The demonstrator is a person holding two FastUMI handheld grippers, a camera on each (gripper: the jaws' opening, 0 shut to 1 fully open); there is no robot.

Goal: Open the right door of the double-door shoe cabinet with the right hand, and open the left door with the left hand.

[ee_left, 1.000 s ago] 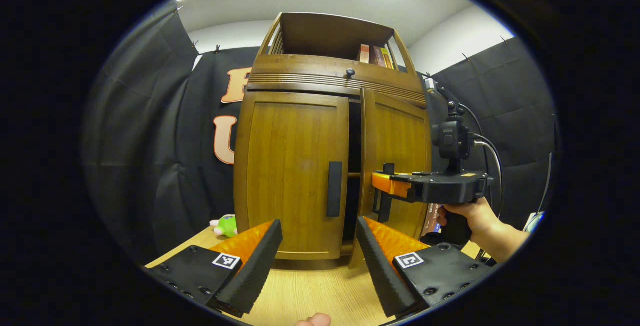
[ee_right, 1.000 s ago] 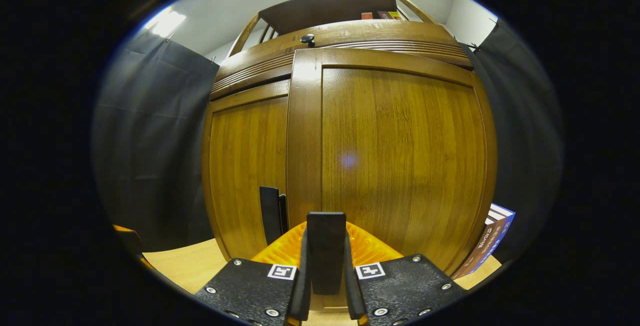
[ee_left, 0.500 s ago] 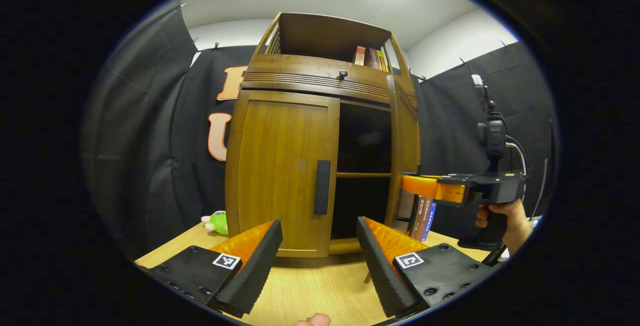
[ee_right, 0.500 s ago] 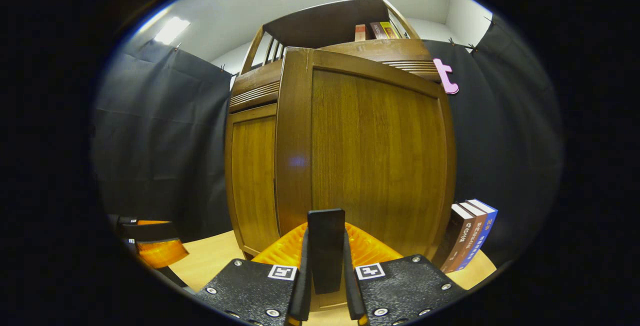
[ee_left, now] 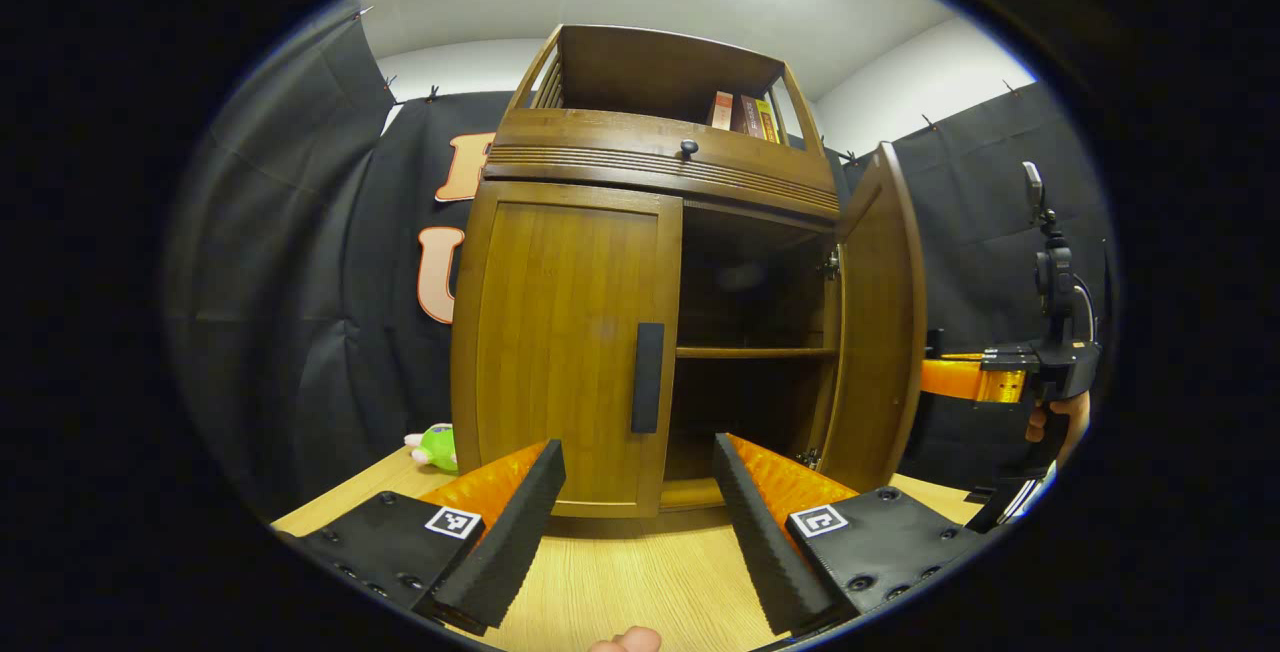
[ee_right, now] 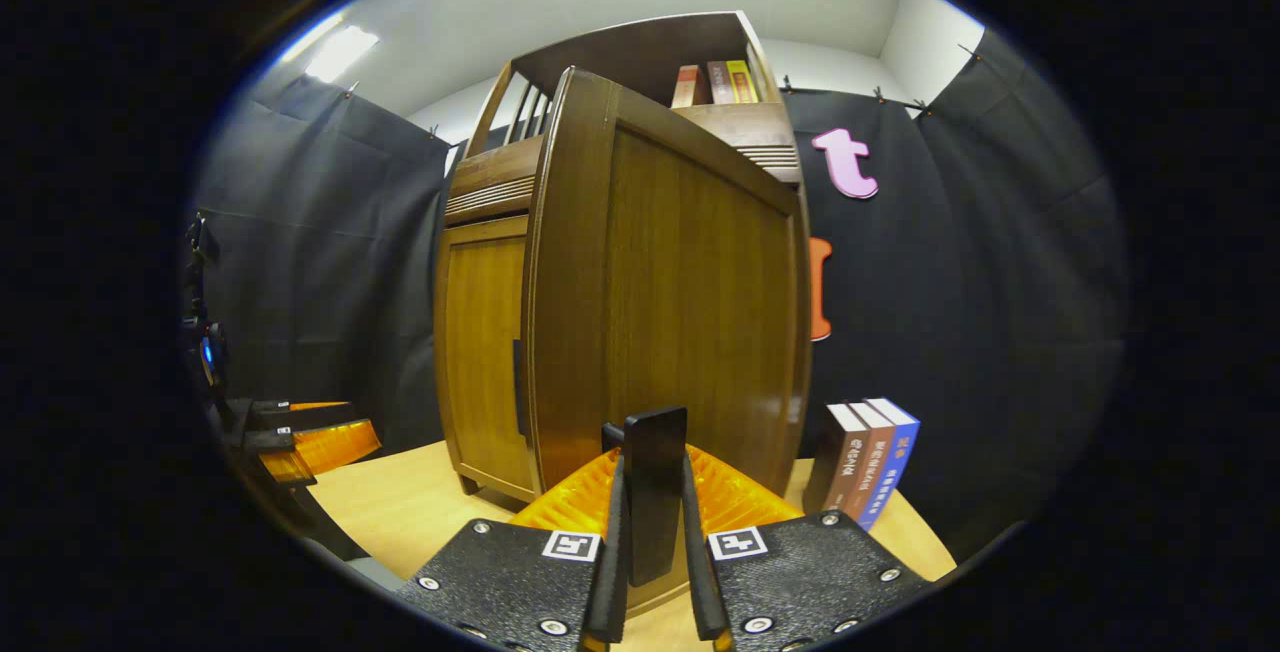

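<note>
The right door [ee_left: 872,322] is swung wide, its handle [ee_right: 652,492] pinched by the right gripper [ee_right: 652,572]. The left gripper [ee_left: 640,522], jaws spread, is judged due at the left door's handle [ee_left: 648,377].

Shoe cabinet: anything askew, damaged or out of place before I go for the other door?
Nothing stands out. The right door is swung wide with the right claw shut on its handle; the left door sits flush and closed, the left claw open short of it. The shelf inside looks level.

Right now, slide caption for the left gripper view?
Open left gripper faces shut left door; right door swung open.
</note>
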